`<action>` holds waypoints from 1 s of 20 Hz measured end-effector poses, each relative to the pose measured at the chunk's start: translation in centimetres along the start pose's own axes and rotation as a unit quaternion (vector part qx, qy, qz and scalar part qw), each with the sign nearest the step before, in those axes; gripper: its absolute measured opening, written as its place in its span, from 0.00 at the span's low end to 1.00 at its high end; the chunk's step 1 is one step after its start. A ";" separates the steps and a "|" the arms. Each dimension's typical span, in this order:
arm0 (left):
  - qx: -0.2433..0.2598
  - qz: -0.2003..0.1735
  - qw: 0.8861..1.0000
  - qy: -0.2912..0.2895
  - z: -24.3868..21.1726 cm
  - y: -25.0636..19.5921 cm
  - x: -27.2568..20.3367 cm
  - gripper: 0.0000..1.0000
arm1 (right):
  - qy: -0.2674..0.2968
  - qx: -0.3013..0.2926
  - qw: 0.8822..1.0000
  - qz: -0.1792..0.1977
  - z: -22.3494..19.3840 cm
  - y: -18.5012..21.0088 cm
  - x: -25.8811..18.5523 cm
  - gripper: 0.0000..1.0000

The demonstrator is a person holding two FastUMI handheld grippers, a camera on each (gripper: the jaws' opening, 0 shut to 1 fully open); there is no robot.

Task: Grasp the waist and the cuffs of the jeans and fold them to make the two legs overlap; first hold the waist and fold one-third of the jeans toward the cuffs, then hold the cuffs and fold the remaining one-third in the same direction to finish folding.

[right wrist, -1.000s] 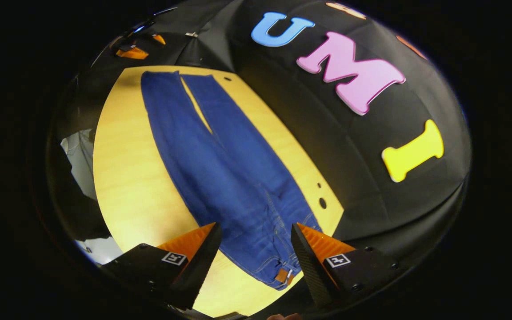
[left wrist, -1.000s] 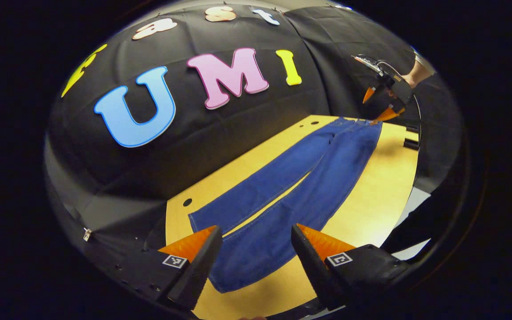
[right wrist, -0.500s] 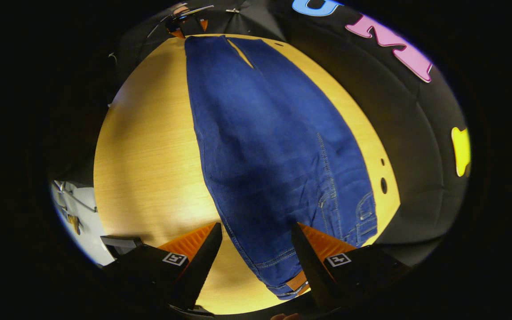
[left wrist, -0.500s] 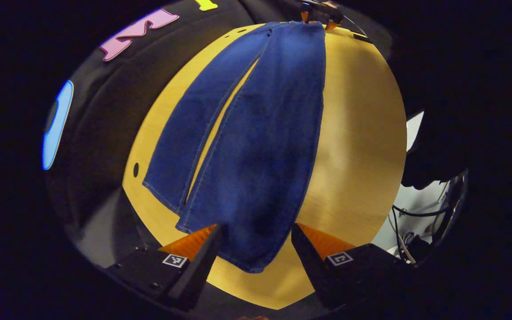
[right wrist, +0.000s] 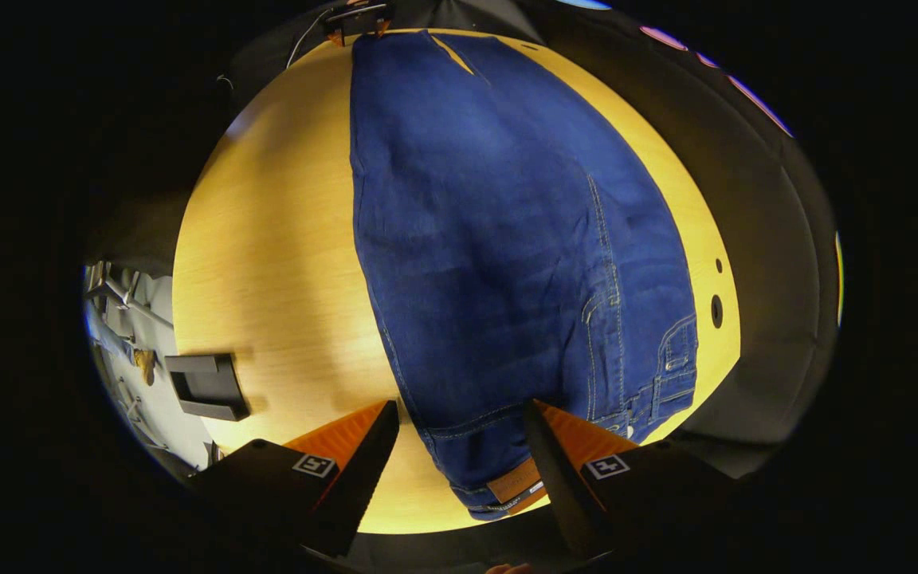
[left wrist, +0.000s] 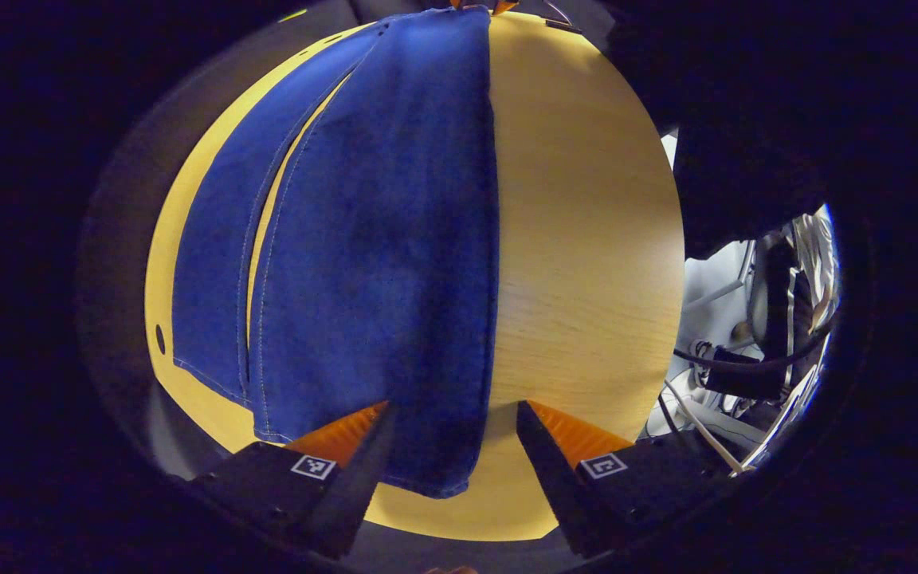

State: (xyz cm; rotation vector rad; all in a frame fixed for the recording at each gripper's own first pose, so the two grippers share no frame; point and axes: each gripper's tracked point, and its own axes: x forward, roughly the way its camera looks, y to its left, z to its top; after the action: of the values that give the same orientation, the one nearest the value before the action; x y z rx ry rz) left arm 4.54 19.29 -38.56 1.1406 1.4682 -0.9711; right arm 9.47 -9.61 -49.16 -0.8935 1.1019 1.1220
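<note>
The jeans (left wrist: pixel 379 239) are lying flat along the wooden tabletop (left wrist: pixel 586 239), legs side by side with a narrow gap showing between them. In the left gripper view, the left gripper (left wrist: pixel 451 446) is hanging over the near cuff (left wrist: pixel 427 478), its fingers spread and gripping nothing. In the right gripper view, the right gripper (right wrist: pixel 459 446) is hovering spread over the waist (right wrist: pixel 499 486), where a brown patch (right wrist: pixel 513 483) is showing.

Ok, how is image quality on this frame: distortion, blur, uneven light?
Left gripper view: fisheye bows the table edges; jeans look soft, little weave visible; the room beyond the table's right edge is brighter. Right gripper view: same bowing; stitching on the jeans stays readable; tabletop evenly lit, darkening toward the rim.
</note>
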 end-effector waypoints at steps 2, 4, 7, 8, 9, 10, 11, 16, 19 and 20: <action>-0.027 -0.024 0.999 0.013 -0.4 -0.3 0.2 0.99 | 0.021 0.051 0.998 0.024 0.3 0.0 0.6 0.95; -0.015 -0.030 0.999 0.015 -0.4 -0.1 0.3 0.99 | 0.028 0.078 0.996 0.039 0.6 -0.2 0.7 0.94; -0.017 -0.030 0.999 0.006 -0.1 0.0 0.4 0.98 | 0.041 0.099 0.994 0.038 0.4 -0.2 0.8 0.94; -0.023 -0.027 0.999 0.002 -0.1 0.2 0.4 0.98 | 0.046 0.118 0.991 0.032 0.5 -0.5 0.8 0.92; -0.034 -0.022 0.999 -0.003 0.1 0.7 0.8 0.95 | 0.048 0.134 0.990 0.012 0.6 -1.7 1.1 0.75; -0.047 -0.010 0.999 -0.007 0.1 1.6 0.9 0.66 | 0.041 0.157 0.987 0.005 0.9 -2.7 1.1 0.48; -0.059 0.004 0.998 -0.006 0.2 2.8 0.9 0.36 | 0.051 0.183 0.982 0.011 0.6 -2.6 1.1 0.20; -0.140 -0.041 0.989 -0.013 0.6 4.7 -1.3 0.06 | 0.014 0.273 0.962 0.021 1.9 -3.7 -0.8 0.05; -0.197 -0.075 0.976 -0.050 1.3 6.9 -5.0 0.06 | -0.029 0.344 0.939 -0.001 3.0 -6.7 -2.4 0.05; -0.197 -0.060 0.977 -0.059 1.8 8.6 -5.9 0.06 | -0.043 0.360 0.932 -0.021 4.0 -8.5 -3.3 0.05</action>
State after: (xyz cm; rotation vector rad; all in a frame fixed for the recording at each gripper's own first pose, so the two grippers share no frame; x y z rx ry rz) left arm 13.69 18.55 -33.23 0.7036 1.5603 -0.7681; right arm 18.36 -8.48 -44.92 -0.2810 1.2832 0.6247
